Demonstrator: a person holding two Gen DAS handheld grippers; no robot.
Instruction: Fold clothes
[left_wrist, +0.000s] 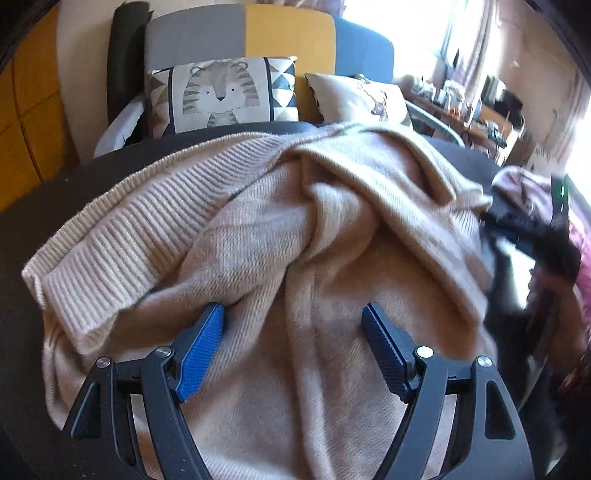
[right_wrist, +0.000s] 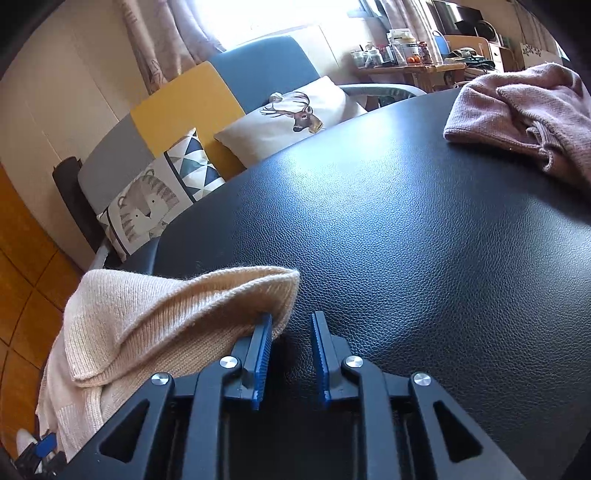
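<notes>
Room for moving lies mostly to my right: the black leather-textured table (right_wrist: 406, 229) runs bare from my right gripper (right_wrist: 291, 321) out to the pink garment (right_wrist: 524, 107) bunched near its far right edge. The beige sweater (left_wrist: 295, 258) lies crumpled on the table's left part, almost filling the left wrist view and reaching close to the far rim. Its ribbed hem (left_wrist: 122, 236) slants from near left toward far centre; I cannot tell the sweater's long axis. My left gripper (left_wrist: 293, 314) hangs spread wide over the knit, holding nothing. My right gripper's jaws stand slightly apart, a fold of sweater touching the left pad's outer side, nothing pinched between.
</notes>
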